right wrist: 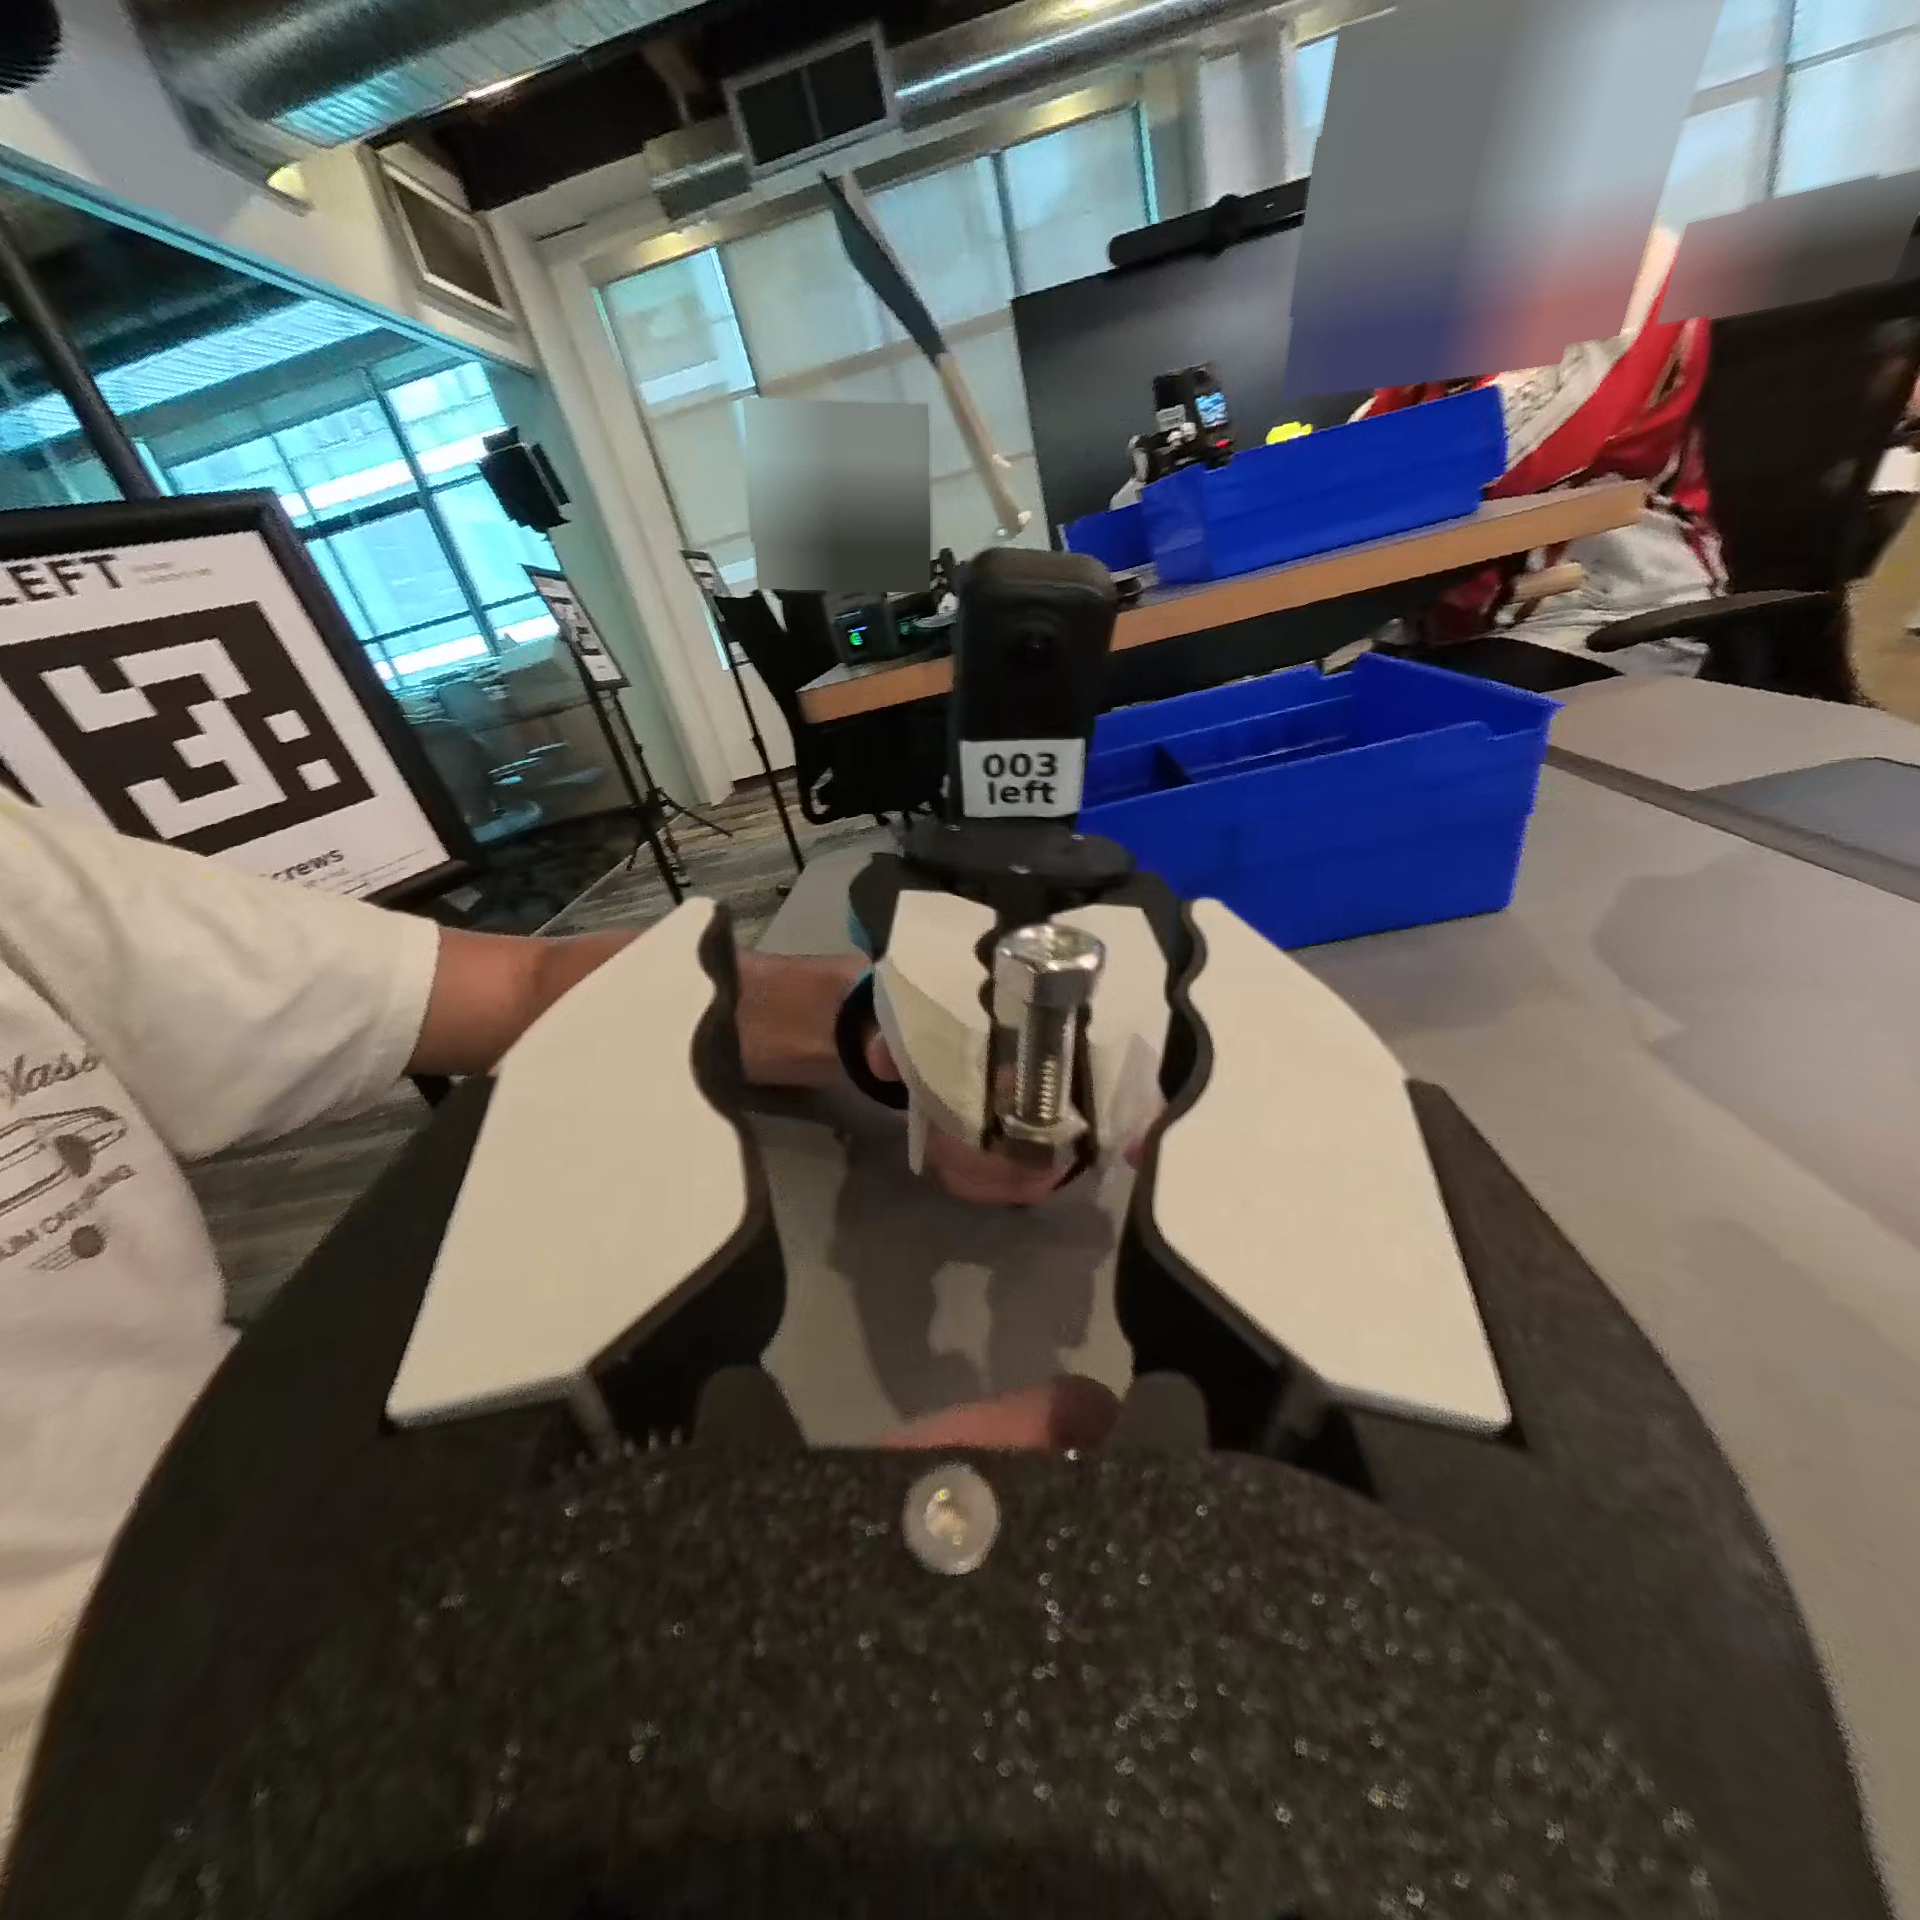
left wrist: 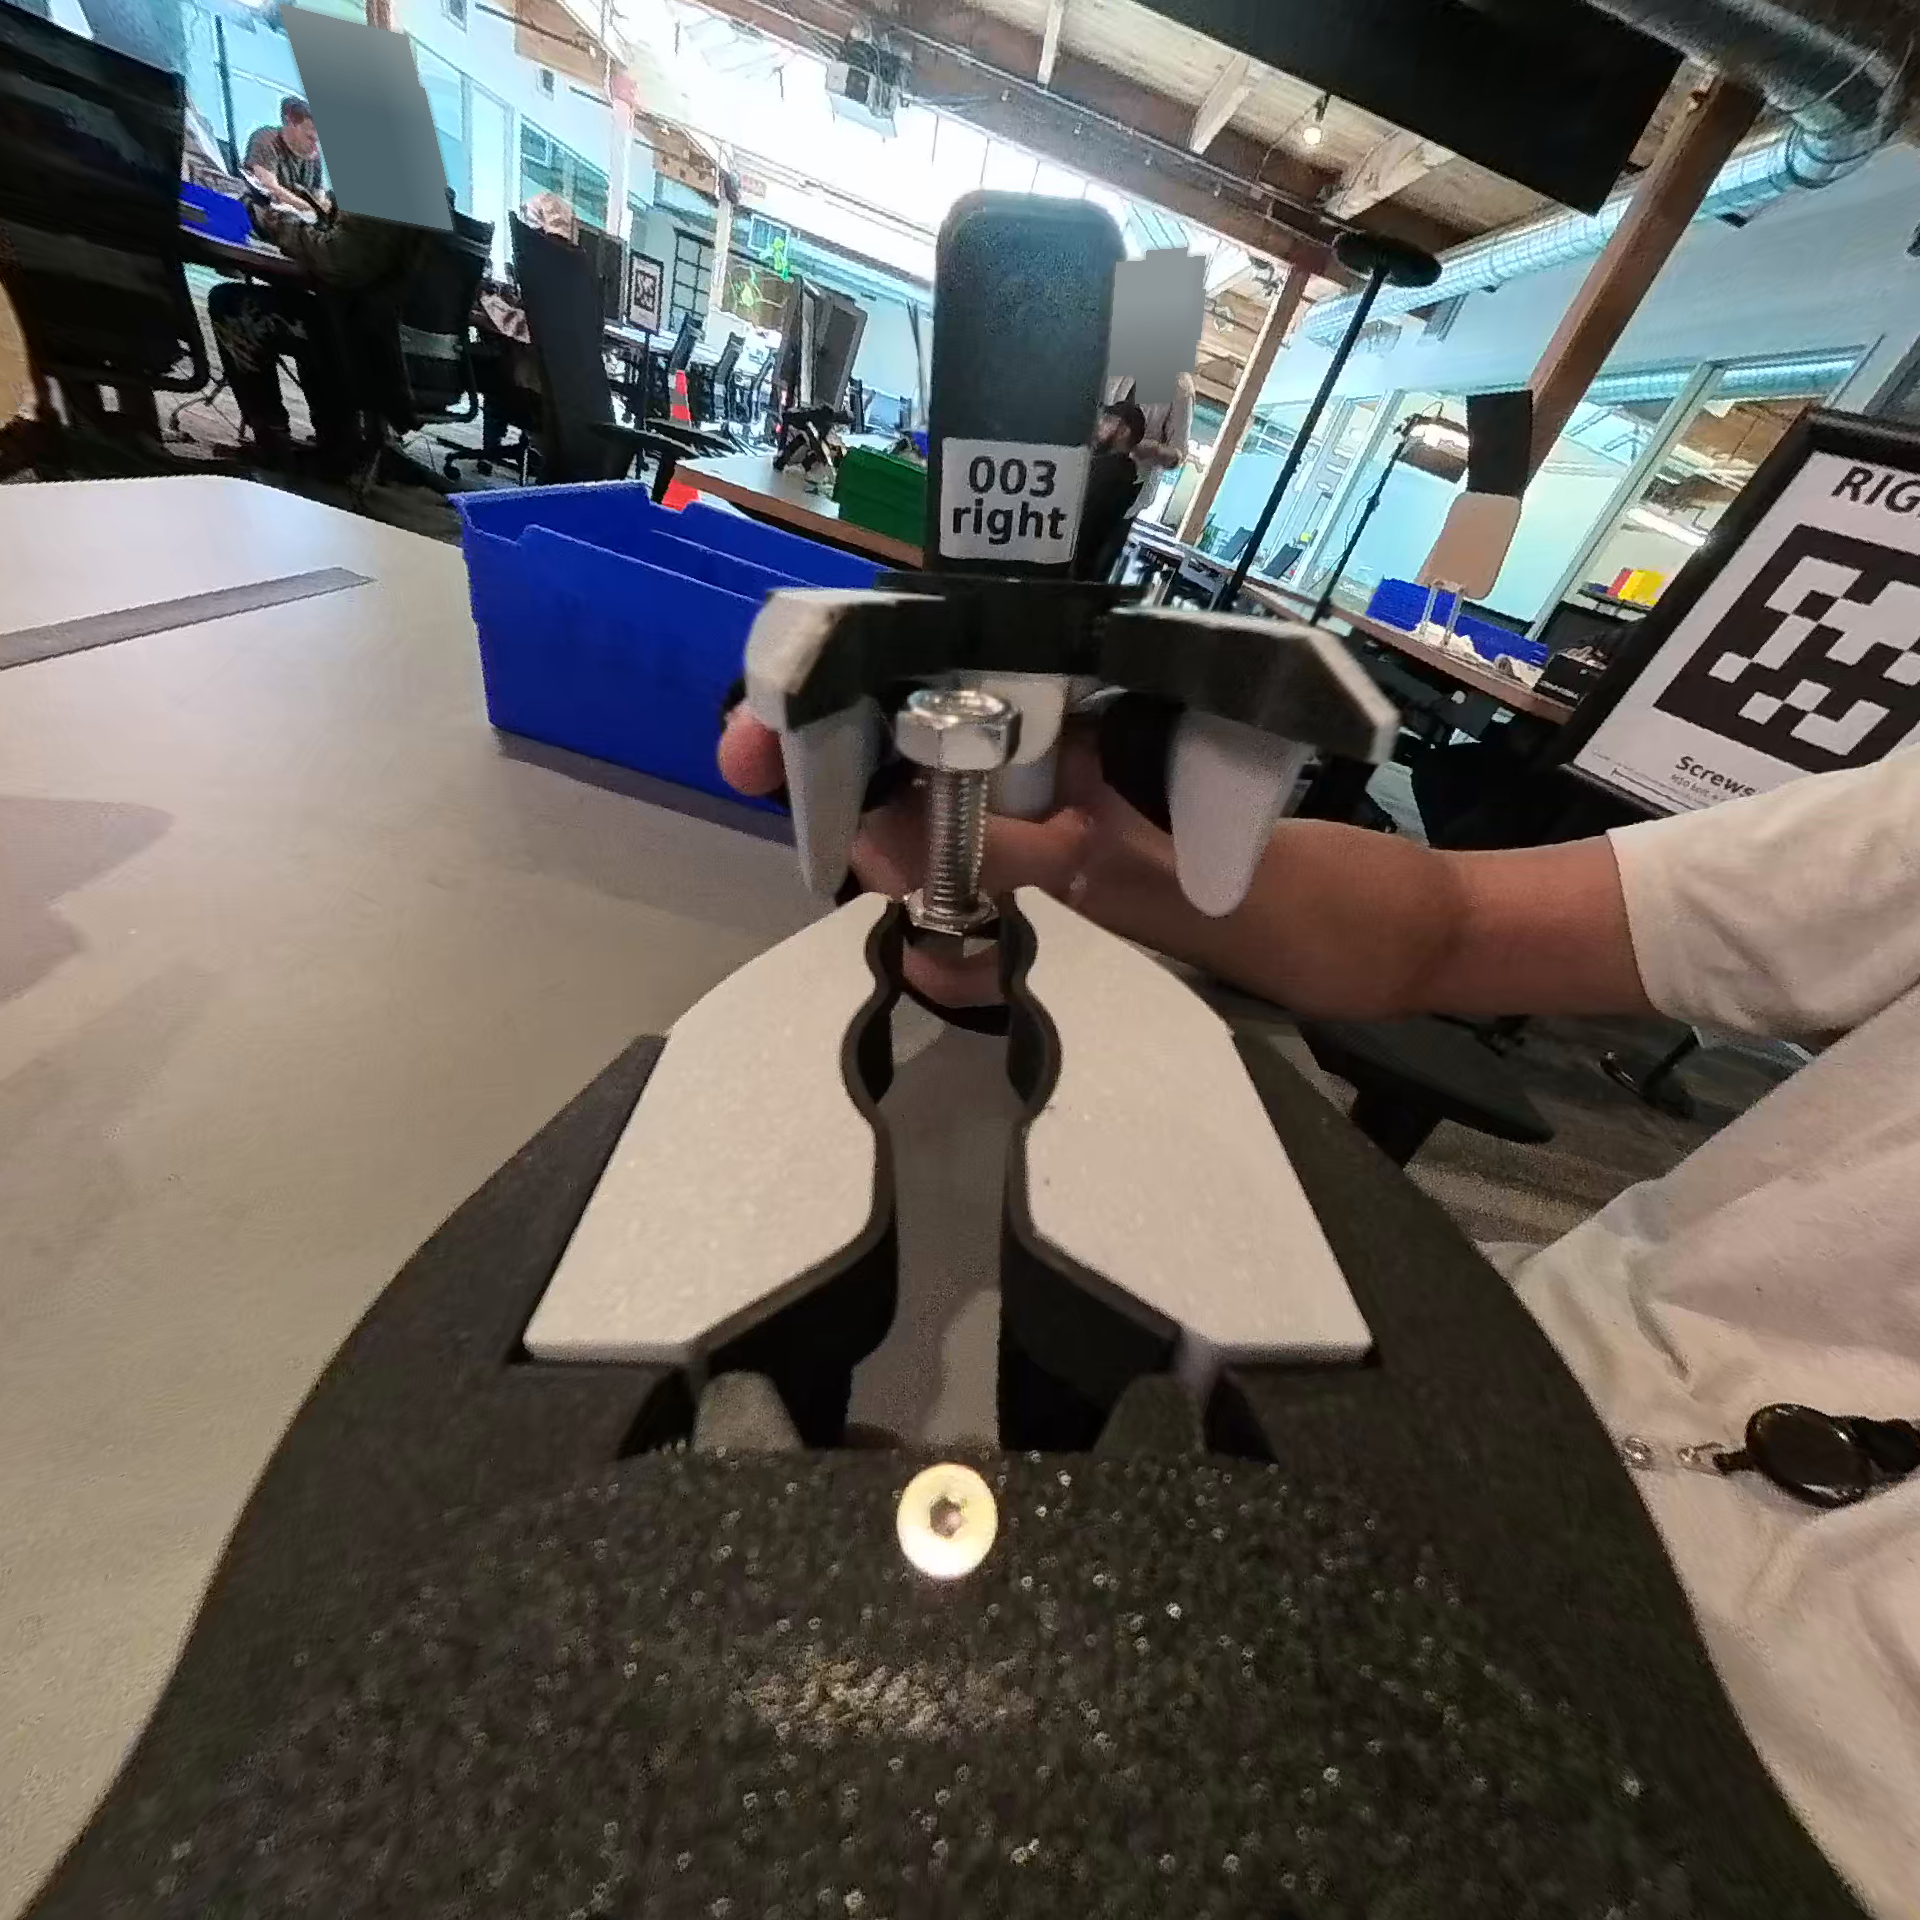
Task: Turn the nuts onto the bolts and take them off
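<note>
A steel hex bolt (left wrist: 957, 821) stands upright in the air, head up, with a nut (left wrist: 948, 916) on its lower end. My left gripper (left wrist: 951, 935) is shut on the nut and holds bolt and nut up. My right gripper (left wrist: 1023, 883) faces it, open, with its white fingers (left wrist: 831, 800) on either side of the bolt, not touching it. In the right wrist view, the right gripper (right wrist: 951, 935) is wide open around the bolt (right wrist: 1042, 1039), the nut (right wrist: 1029, 1132) and the left gripper (right wrist: 1029, 1153). A hand grips each tool.
A blue bin (left wrist: 623, 623) stands on the grey table (left wrist: 260, 935) behind the grippers, and shows in the right wrist view (right wrist: 1330, 810) too. A framed marker sign (left wrist: 1808, 644) stands to the side. A person's white sleeve (left wrist: 1766, 883) reaches in. My right fingertips sit around 4 centimeters from my left ones.
</note>
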{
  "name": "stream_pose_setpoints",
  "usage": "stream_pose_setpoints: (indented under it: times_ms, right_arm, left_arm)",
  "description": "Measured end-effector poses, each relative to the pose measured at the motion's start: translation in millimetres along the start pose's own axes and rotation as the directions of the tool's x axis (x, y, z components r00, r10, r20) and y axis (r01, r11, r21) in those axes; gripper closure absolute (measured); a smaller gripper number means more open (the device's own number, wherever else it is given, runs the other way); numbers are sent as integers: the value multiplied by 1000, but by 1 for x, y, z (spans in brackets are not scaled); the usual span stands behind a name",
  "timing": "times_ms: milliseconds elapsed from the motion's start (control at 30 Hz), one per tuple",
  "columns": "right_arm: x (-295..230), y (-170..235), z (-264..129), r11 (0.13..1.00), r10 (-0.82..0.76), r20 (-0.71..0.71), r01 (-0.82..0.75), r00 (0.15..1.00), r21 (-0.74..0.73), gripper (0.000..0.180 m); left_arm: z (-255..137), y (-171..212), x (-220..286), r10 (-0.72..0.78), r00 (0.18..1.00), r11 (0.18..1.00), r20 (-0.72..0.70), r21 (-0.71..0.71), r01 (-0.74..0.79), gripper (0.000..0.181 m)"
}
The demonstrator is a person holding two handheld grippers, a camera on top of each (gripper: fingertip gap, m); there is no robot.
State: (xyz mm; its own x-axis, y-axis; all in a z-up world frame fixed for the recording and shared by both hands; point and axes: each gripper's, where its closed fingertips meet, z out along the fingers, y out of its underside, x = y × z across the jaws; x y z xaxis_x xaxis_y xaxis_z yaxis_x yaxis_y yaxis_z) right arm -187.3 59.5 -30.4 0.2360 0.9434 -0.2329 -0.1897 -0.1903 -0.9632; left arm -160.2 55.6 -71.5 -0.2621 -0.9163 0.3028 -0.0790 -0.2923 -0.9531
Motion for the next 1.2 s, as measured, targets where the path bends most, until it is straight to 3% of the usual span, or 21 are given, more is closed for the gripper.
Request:
stream_pose_setpoints:
  times_ms: [767, 1033, 1100, 1200]
  right_arm:
    - [1, -4, -5, 999, -42, -69, 41, 997, -11, 105]
    - [-8, 5, 16, 999, -34, -19, 33, 999, -40, 103]
    - [-6, 2, 11, 999, -42, -52, 41, 998, -34, 97]
    - [-4, -5, -4, 999, -39, -63, 39, 997, 0, 106]
  left_arm:
    - [-16, -12, -14, 11, 997, 1000, 70, 20, -12, 164]
    - [-3, -2, -1, 54, 998, 998, 30, -40, -53, 164]
    - [-9, -6, -7, 39, 998, 999, 48, -20, -38, 164]
    - [-19, -14, -17, 18, 996, 1000, 88, 13, -19, 164]
